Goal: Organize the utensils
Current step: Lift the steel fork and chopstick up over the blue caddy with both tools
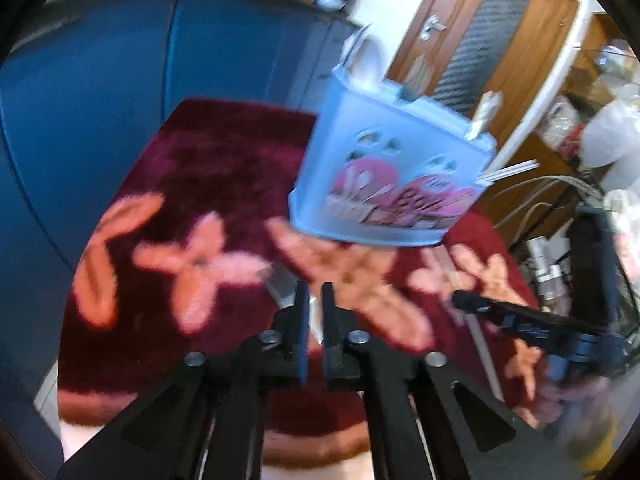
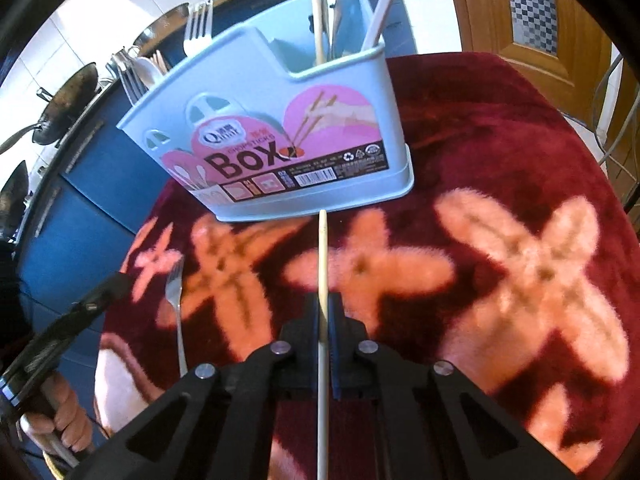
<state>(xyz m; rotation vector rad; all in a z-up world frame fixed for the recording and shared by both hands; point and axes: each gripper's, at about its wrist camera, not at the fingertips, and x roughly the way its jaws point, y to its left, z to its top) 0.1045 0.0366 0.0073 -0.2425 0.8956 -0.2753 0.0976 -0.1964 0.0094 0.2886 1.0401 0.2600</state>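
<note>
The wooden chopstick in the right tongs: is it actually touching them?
Touching. The right wrist view shows the right tongs shut on the chopstick, both pads pressed against it.

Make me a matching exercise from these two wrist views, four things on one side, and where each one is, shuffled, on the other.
Things:
1. wooden chopstick
2. fork
3. chopsticks box
4. white chopstick

Places:
A. standing upright on the red flowered cloth
B. lying flat on the cloth, near the left gripper
C. clamped between the right gripper fingers
D. standing in the box's tall compartment

Pairs: 1-C, 2-B, 3-A, 4-D
</note>
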